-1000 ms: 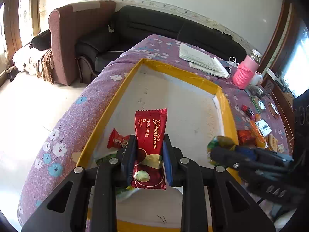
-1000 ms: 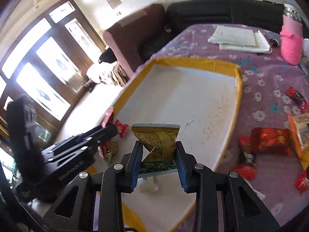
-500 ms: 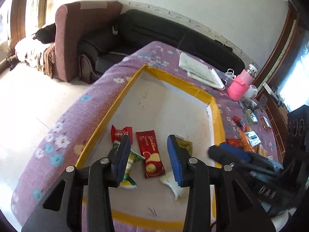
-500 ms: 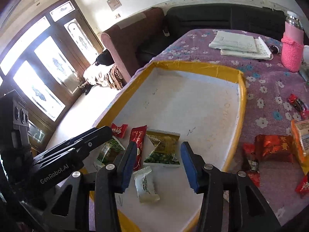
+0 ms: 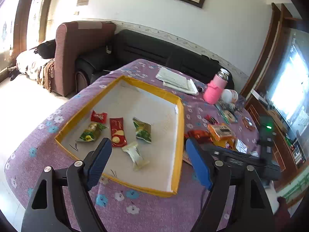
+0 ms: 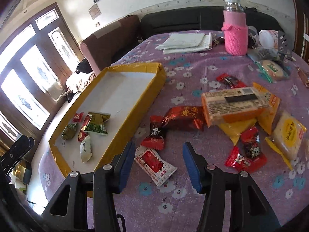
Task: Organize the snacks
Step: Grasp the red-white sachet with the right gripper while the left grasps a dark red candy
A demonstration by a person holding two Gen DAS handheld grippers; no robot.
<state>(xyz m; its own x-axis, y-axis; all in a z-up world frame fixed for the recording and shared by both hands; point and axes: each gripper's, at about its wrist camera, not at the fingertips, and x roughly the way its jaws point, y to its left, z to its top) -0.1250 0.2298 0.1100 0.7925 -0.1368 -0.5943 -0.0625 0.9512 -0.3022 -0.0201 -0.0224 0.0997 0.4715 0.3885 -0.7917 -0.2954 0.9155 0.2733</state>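
Observation:
A yellow-rimmed tray (image 5: 180, 127) (image 6: 135, 104) with a white floor holds several snacks: a long red packet (image 5: 117, 129), a green-yellow packet (image 5: 142, 130) (image 6: 96, 125), a small red candy (image 5: 98, 116), a green pouch (image 5: 90, 133) and a white sachet (image 5: 135, 154) (image 6: 86, 149). My left gripper (image 5: 148, 160) hovers above the tray's near side, jaws opening, nothing between them. My right gripper (image 6: 158, 160) stands over the purple cloth right of the tray, jaws opening, above a red-and-white sachet (image 6: 155, 164) that they do not touch. Loose snacks lie to its right: a dark red wrapper (image 6: 183, 117), an orange pack (image 6: 237, 104).
A purple flowered cloth (image 6: 193, 71) covers the round table. At the back stand a pink-sleeved bottle (image 6: 235, 32) (image 5: 215, 89), folded papers (image 6: 185, 41), cups and small clutter. Sofas (image 5: 154, 50) stand behind the table. The floor drops away at the left.
Both grippers let go of their packets, the long red one and the green-yellow one, which now lie in the tray. Both jaws opened and both pulled back; the right swung over the loose snacks.

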